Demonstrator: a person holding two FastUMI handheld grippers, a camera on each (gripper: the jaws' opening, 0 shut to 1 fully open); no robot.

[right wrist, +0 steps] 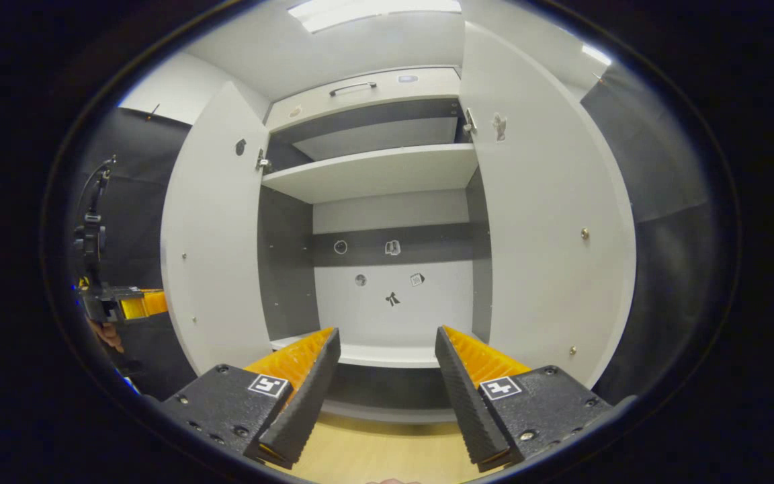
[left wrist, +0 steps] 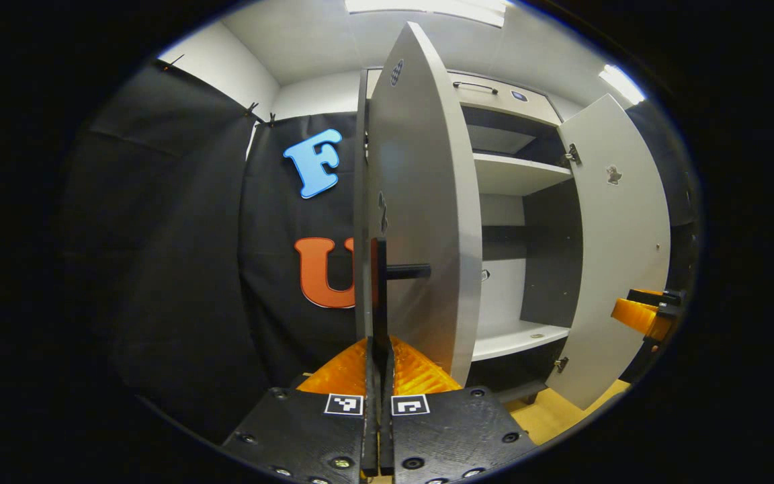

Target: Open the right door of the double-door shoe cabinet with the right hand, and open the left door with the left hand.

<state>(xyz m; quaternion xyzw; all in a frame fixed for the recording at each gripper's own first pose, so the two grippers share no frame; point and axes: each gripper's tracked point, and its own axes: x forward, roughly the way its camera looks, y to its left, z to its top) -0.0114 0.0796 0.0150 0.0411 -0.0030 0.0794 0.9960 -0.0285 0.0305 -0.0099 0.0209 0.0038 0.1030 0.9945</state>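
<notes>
The shoe cabinet stands with both doors swung out. In the left gripper view the left door shows nearly edge-on, right in front of me. Its black bar handle runs down between the orange fingers of my left gripper, which is shut on it. The right door stands wide open farther off. My right gripper hangs open in front of the cabinet's lower compartment, touching nothing, between the left door and the right door.
A drawer front with a handle tops the cabinet. Small stickers dot its back wall. The wooden floor lies below. A hand holds the left gripper behind the left door. The right gripper shows past the right door's edge.
</notes>
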